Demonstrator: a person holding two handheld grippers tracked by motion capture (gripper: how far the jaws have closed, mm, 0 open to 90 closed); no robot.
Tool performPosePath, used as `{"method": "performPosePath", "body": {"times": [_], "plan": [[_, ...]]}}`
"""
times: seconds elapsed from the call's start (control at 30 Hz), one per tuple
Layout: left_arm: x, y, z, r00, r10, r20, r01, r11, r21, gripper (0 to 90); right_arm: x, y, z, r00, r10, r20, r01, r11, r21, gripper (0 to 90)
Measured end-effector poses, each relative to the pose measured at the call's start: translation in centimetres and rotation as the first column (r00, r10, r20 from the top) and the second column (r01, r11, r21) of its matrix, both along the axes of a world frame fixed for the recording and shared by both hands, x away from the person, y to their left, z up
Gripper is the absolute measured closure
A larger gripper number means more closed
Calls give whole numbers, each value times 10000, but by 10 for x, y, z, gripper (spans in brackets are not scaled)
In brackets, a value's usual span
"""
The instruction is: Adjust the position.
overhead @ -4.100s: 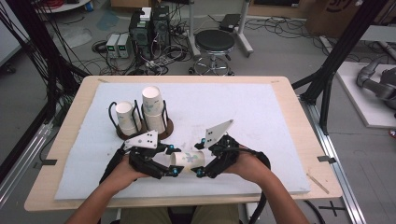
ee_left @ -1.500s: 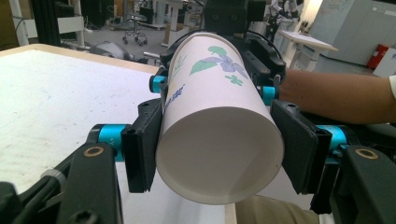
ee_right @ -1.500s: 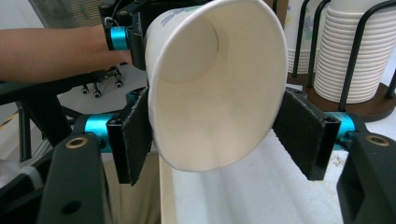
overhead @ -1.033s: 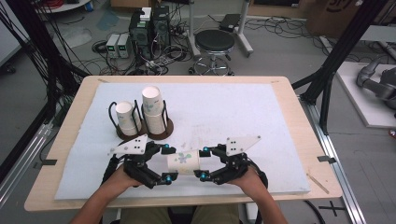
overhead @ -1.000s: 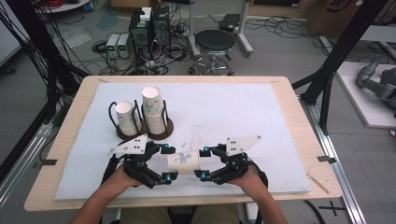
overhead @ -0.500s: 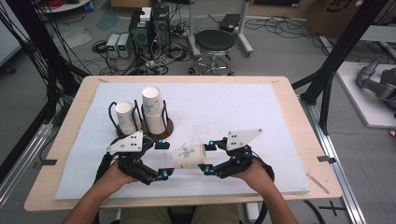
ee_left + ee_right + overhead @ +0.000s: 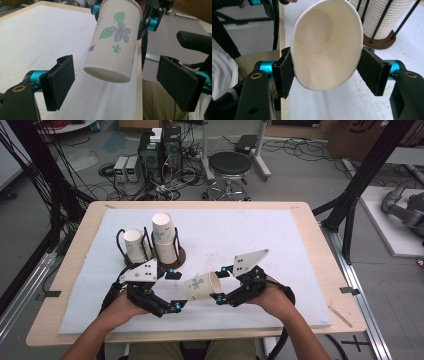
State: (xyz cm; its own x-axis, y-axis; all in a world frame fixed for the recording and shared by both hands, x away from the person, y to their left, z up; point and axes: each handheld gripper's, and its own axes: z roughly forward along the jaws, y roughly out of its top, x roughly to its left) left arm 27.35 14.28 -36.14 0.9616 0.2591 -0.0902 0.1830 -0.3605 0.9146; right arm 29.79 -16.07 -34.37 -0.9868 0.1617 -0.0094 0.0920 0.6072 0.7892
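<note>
A white paper cup point(image 7: 200, 286) printed with a lilac flower and green leaves lies on its side in the air above the front part of the counter point(image 7: 320, 245), between the two grippers. The right gripper point(image 7: 219, 284) is clamped on the cup near its rim: in the right gripper view its two black pads press the cup point(image 7: 325, 47) from both sides, squeezing the round mouth into an oval, and the empty inside faces the camera. The cup's closed base points toward the left gripper point(image 7: 172, 290). In the left gripper view that base point(image 7: 112, 42) hangs between the left gripper's two black jaws, which stand wide apart with clear gaps on both sides and touch nothing; this gripper is released.

Each gripper is held in one of the person's hands, with forearms coming in from the near edge of the counter. A grey three-cornered plate sits on top of each gripper.

A white cloth point(image 7: 280, 235) covers most of the pale wooden counter. Behind the left gripper stands a dark wire rack on a round brown base point(image 7: 176, 256), holding two upright stacks of white paper cups point(image 7: 164, 237); the right stack is taller than the left.

Beyond the counter, on the grey floor, are a black round stool point(image 7: 229, 165), computer boxes and loose cables.
</note>
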Motion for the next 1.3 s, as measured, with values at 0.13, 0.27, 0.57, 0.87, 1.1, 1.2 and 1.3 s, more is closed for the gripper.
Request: {"method": "performPosePath", "body": {"times": [0.13, 0.27, 0.57, 0.87, 1.1, 1.2, 1.3], "plan": [[-1, -3, 1, 9999, -83, 65, 80, 9992, 395, 152, 0, 7, 4, 9997, 208, 91, -204, 9991, -371, 340], [-1, -5, 2, 9999, -103, 89, 97, 9982, 596, 156, 0, 13, 9, 9992, 341, 208, -322, 9959, -846, 339], [0, -13, 6, 9994, -283, 181, 257, 9908, 1332, 168, 0, 28, 20, 9975, 635, 325, -569, 9830, -1744, 338], [2, -20, 6, 9989, -471, 24, 458, 9805, 1913, 189, -1, 46, 28, 9928, 1108, 449, -928, 9511, -2947, 337], [3, -24, 3, 9986, -522, -129, 537, 9753, 2142, 201, -3, 56, 31, 9898, 1332, 496, -1056, 9227, -3707, 335], [4, -26, 2, 9982, -567, -172, 591, 9726, 2250, 218, -3, 59, 32, 9895, 1365, 466, -1081, 9157, -3871, 335], [5, -27, 1, 9981, -561, -244, 603, 9710, 2312, 230, -3, 61, 32, 9883, 1472, 398, -1196, 9102, -3965, 335]]}}
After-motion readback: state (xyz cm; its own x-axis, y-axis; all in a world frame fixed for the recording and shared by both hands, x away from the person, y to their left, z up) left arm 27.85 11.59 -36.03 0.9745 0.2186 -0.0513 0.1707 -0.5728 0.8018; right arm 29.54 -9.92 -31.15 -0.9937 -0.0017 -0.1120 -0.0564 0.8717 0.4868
